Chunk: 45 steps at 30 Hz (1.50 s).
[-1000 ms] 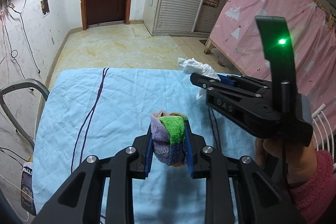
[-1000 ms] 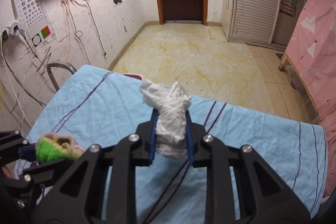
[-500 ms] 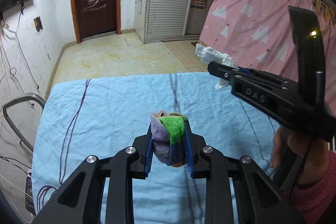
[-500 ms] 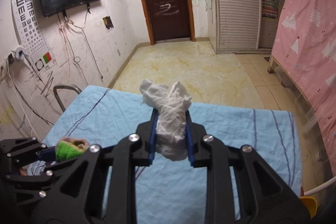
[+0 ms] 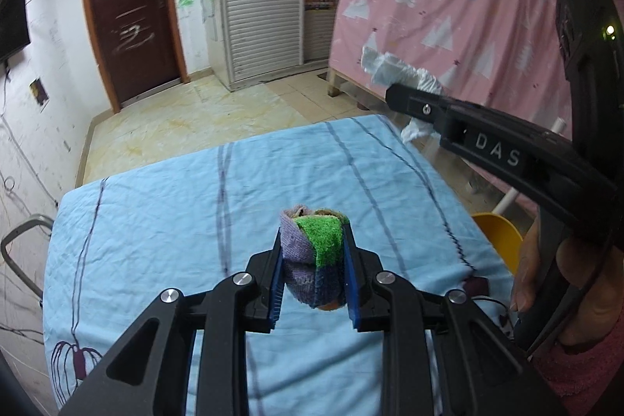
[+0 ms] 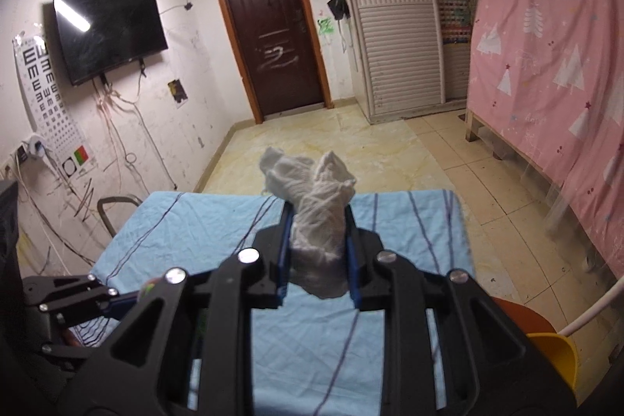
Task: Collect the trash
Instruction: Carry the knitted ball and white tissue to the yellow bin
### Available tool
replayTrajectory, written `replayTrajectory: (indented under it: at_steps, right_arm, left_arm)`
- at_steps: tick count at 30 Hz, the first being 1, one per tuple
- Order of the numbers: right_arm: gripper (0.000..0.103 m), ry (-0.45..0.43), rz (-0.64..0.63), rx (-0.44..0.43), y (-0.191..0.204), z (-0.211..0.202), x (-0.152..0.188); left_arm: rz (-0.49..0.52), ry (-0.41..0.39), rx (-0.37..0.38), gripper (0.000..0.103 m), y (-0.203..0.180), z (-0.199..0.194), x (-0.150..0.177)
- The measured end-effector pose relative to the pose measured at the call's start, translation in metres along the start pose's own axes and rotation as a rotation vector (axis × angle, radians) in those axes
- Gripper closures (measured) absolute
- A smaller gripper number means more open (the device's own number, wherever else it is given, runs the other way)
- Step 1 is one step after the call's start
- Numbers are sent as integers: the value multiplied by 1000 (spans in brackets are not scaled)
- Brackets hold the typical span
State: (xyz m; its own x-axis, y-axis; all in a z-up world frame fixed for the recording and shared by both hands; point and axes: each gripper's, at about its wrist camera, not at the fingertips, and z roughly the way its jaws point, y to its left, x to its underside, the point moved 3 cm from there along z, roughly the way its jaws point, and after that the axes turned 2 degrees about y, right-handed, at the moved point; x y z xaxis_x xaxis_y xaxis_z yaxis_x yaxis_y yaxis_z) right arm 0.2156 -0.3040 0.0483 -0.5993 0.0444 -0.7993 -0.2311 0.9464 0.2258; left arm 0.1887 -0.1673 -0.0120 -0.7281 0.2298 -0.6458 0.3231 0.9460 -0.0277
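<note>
- Left gripper (image 5: 314, 283): jaws clamped on the knitted wad (image 5: 314, 256), held above the blue sheet (image 5: 156, 221).
- Right gripper (image 6: 318, 252): jaws clamped on the white tissue (image 6: 318, 217).
- Maintain both grips until over the yellow bin (image 6: 553, 353) (right of the bed); release there.

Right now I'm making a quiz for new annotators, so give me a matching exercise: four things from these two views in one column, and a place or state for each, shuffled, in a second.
Things:
1. rolled knit cloth
2. white tissue wad
3. yellow container
4. blue sheet

Places or states:
A. spread flat, with dark stripes
B. clamped in the left gripper
C. beyond the sheet's right edge, low
D. clamped in the right gripper

Pairs: 1-B, 2-D, 3-C, 4-A
</note>
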Motion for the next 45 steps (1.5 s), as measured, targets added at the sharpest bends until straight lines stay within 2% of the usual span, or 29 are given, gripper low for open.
replayTrajectory:
  at_steps: [9,23,33,42,45]
  right_arm:
    - [81,-83,110,58,-66,-55,21]
    - [81,-126,276,156,-166,-107,71]
    - [80,-97,342,220,-211,-120,108]
    - [79,-84,390,251,-231,-119,124]
    - [79,-84,398,256,-233,-120,126]
  left_arm:
    - [111,18,35,86,-73,8,1]
    - [259,39,113,86,-179,23,3]
    - [297,52,227,86,-231,46,6]
    - [344,60,280,86,-261,63,5]
    - [365,85,292,80,-269,69,8]
